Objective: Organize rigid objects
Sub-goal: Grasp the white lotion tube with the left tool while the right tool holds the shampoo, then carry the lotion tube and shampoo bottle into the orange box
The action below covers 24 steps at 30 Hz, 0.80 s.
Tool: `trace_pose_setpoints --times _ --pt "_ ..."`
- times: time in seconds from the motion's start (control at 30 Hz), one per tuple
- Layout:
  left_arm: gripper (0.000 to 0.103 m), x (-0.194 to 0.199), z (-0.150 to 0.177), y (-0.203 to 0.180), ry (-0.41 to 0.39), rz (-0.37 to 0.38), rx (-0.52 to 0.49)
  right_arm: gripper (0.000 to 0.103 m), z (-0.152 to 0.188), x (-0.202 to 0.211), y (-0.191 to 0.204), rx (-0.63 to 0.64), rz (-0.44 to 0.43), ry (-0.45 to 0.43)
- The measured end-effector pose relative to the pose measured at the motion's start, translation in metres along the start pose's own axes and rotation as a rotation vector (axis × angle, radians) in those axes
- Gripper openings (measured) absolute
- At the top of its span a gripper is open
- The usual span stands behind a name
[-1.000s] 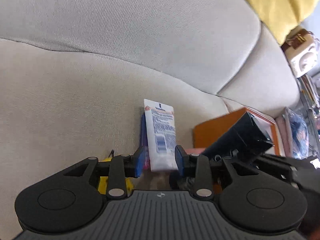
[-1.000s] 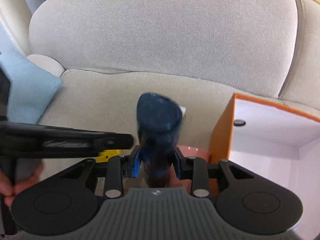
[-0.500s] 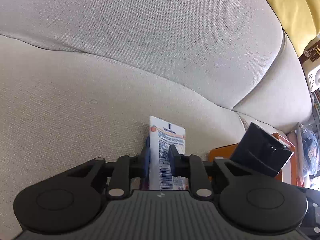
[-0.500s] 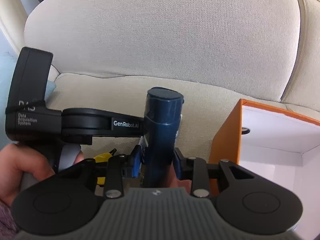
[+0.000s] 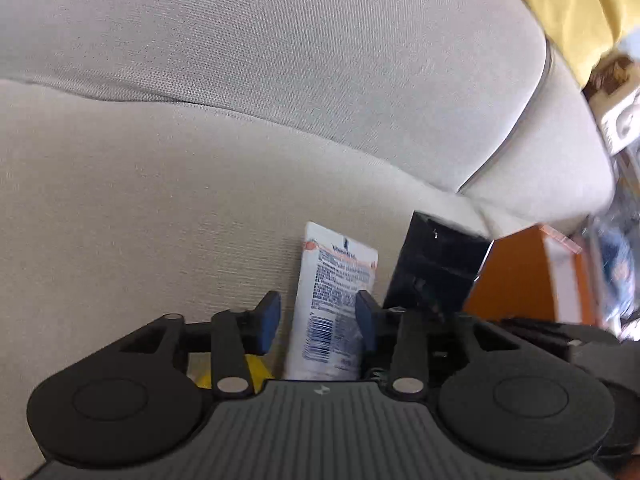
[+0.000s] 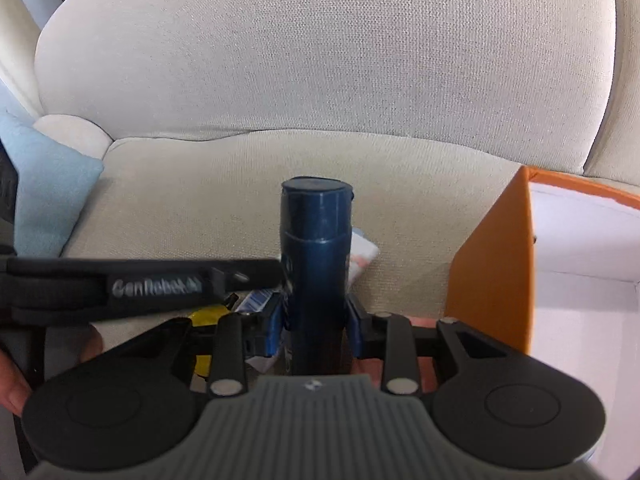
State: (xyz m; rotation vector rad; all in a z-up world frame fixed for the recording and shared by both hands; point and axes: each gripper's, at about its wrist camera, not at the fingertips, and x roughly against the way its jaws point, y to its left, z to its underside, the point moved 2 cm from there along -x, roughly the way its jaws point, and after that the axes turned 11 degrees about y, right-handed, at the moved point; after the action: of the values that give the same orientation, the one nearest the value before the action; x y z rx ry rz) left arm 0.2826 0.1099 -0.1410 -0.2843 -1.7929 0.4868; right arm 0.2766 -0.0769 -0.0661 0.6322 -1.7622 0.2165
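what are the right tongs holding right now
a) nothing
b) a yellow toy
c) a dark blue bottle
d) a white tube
c: in the right wrist view the right tongs are shut on the upright dark blue bottle, blue pads pressing both its sides.

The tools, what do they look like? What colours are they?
Both the left tool and the right tool are black, with two round discs, a ribbed grey middle, silver rivets and blue pads on the fingers. One side arm reads GenRobot.AI in white.
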Motion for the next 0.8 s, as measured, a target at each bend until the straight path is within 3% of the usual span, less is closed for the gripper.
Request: trace_pose_setpoints --times 0.17,0.23,0.27,0.37,0.43,0.8 --pt "0.051 -0.019 -0.004 0.023 0.051 0.132 0.113 0.033 0.001 -0.006 0.002 0.016 -0.019 0.015" --pt "0.036 -0.021 -0.003 0.026 0.041 0.176 0.134 0.033 0.002 -0.007 0.004 0.012 -0.01 0.015" --pt "0.037 -0.02 -0.002 0.026 0.035 0.185 0.146 0.033 0.001 -0.008 0.004 0.01 -0.009 0.016" --pt "0.034 -0.012 0.003 0.019 -0.012 0.125 0.126 0.033 -0.003 -0.013 0.007 0.014 -0.016 0.016" --pt "0.024 -0.003 0.007 0.02 -0.049 0.108 0.121 0.033 0.0 -0.011 0.006 0.017 -0.022 0.006" --pt "0.022 0.074 0.043 -0.033 -0.235 0.074 -0.02 0.033 0.025 0.059 0.006 0.01 -0.096 -0.132"
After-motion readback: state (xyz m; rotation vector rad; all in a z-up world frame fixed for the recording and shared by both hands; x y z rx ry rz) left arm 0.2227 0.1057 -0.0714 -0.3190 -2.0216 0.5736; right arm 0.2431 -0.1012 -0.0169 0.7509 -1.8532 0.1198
